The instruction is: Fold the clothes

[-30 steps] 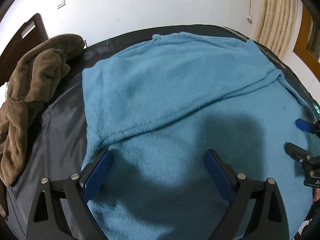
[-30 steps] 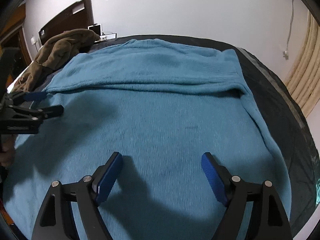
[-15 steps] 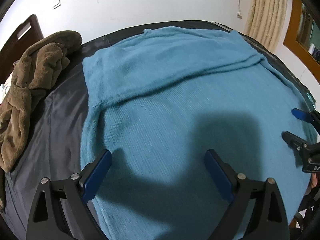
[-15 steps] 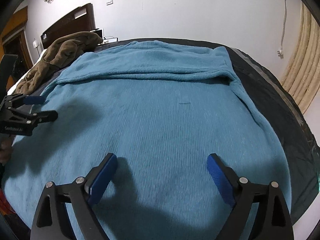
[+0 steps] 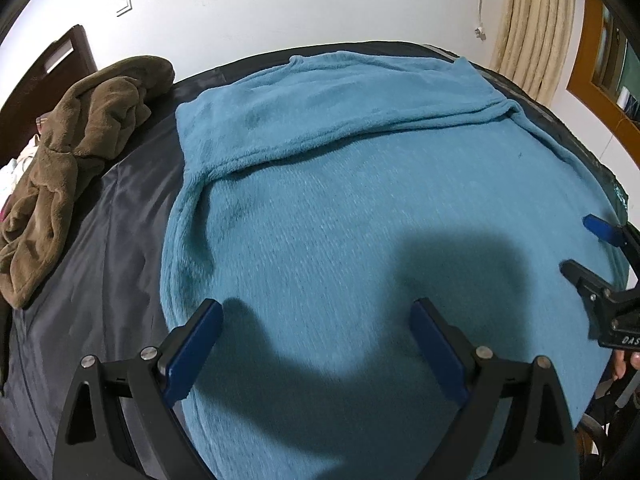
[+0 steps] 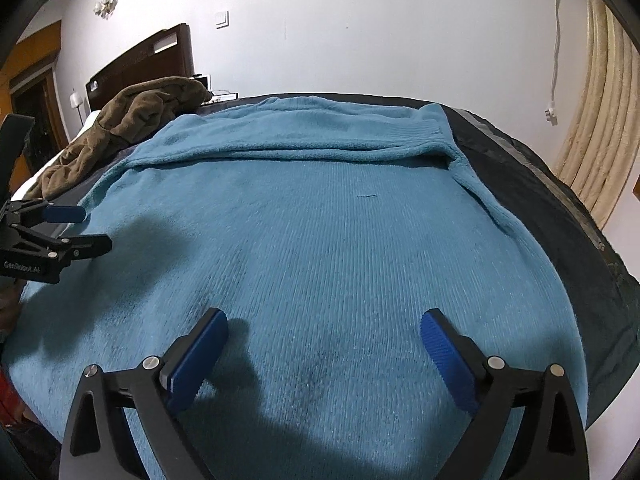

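1 teal sweater point(image 5: 360, 208), 1 brown garment point(image 5: 72, 152), 2 grippers.

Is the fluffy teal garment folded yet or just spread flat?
Partly folded: the teal garment lies spread over the dark bed cover, with one far strip doubled back.

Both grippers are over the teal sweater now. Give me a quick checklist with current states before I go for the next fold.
1. Left gripper open, nothing between its pads: ok.
2. Right gripper open, its jaws have just been opening, nothing between them: ok.
3. Teal sweater lies spread flat on the dark bedcover: ok.
4. Far part of the sweater already folded over, its fold edge running across: ok.
5. Brown garment lies apart from the sweater, off to its left: ok.
6. Near hem of the sweater reachable: cannot tell, it is hidden below both grippers.
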Action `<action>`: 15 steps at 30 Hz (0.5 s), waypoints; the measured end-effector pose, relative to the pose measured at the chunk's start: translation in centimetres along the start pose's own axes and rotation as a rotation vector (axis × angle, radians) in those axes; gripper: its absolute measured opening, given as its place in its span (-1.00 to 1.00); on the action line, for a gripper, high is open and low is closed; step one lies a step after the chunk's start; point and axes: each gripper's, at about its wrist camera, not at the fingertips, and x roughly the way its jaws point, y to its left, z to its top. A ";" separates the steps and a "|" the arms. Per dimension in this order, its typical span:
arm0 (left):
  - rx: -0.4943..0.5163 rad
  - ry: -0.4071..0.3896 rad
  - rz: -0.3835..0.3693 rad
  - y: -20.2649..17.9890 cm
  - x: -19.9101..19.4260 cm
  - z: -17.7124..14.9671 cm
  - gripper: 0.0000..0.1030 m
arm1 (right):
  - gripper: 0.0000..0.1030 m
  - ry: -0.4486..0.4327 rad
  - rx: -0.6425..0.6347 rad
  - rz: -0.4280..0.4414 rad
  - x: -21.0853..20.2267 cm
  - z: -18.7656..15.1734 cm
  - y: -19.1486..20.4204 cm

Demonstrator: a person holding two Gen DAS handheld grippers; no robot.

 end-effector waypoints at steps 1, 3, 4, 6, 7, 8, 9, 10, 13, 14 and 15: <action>-0.001 0.001 0.001 0.0 -0.2 -0.3 0.87 | 0.92 -0.003 0.001 -0.001 0.0 -0.1 0.0; 0.007 0.000 0.006 -0.1 -0.7 -1.0 0.87 | 0.92 -0.008 0.003 -0.003 -0.1 -0.2 0.0; 0.012 -0.001 0.009 -0.1 -1.0 -1.4 0.87 | 0.92 -0.009 0.003 -0.003 -0.1 -0.2 0.0; 0.022 -0.003 0.018 -0.1 -1.6 -2.1 0.87 | 0.92 -0.011 0.002 -0.002 -0.2 -0.3 0.0; 0.025 -0.003 0.022 -0.1 -1.8 -2.4 0.87 | 0.92 -0.013 0.001 0.000 -0.2 -0.4 0.0; 0.023 -0.003 0.023 -0.1 -2.0 -2.7 0.87 | 0.92 -0.015 0.000 0.002 -0.3 -0.4 0.0; 0.022 -0.002 0.024 -0.1 -2.2 -2.9 0.87 | 0.93 -0.016 -0.001 0.004 -0.3 -0.4 0.0; 0.020 -0.002 0.024 -0.1 -2.4 -3.1 0.87 | 0.93 -0.016 -0.003 0.005 -0.3 -0.5 0.0; 0.012 -0.010 0.024 -0.2 -2.5 -3.4 0.87 | 0.93 -0.016 -0.005 0.006 -0.4 -0.5 0.0; 0.007 -0.011 0.021 -0.1 -2.4 -3.4 0.87 | 0.93 -0.016 -0.005 0.005 -0.4 -0.5 0.0; 0.001 -0.011 0.017 0.0 -2.4 -3.4 0.87 | 0.93 -0.017 -0.005 0.005 -0.4 -0.5 0.1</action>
